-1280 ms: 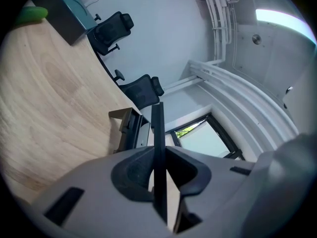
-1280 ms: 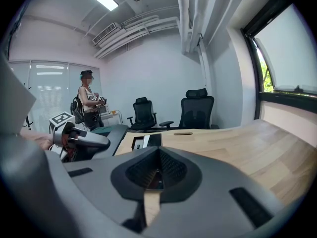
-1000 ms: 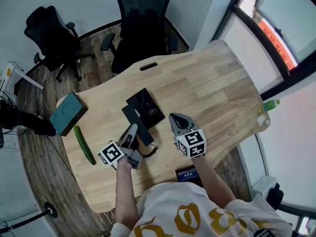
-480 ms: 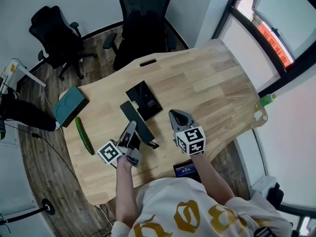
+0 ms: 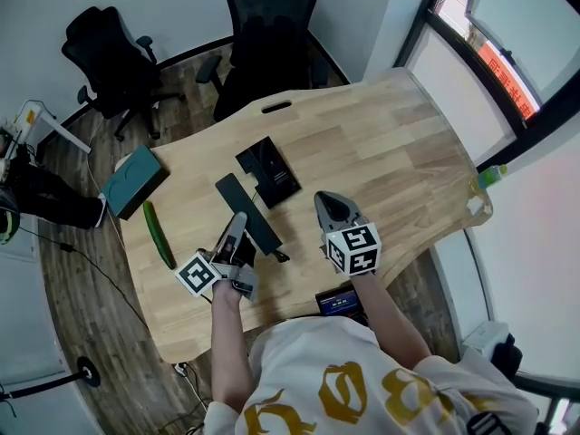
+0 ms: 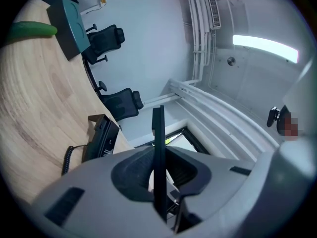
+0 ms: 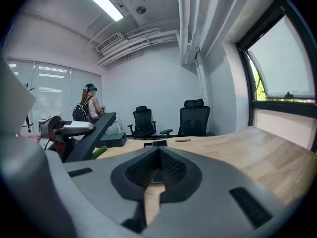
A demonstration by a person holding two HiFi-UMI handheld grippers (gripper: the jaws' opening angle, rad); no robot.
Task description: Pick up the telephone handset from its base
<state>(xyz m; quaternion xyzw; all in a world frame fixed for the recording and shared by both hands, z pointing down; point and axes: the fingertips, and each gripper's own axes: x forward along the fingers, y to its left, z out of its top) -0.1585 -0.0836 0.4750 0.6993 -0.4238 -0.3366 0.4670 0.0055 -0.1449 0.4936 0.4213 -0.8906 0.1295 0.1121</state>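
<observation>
The black telephone handset is lifted off its base and hangs to the base's near left, with my left gripper shut on its near half. In the left gripper view the handset stands edge-on between the jaws, and the base with its coiled cord lies on the table to the left. The cord's end trails under the handset. My right gripper hovers right of the handset, shut and empty. From the right gripper view the handset slants at the left.
A green cucumber and a teal box lie at the table's left end. The wooden table stretches bare to the right. Two black office chairs stand beyond the far edge. A dark device sits by the near edge.
My left gripper has risen and drifted left with the handset, which now sits clear of the base. The right gripper has shifted slightly upward.
</observation>
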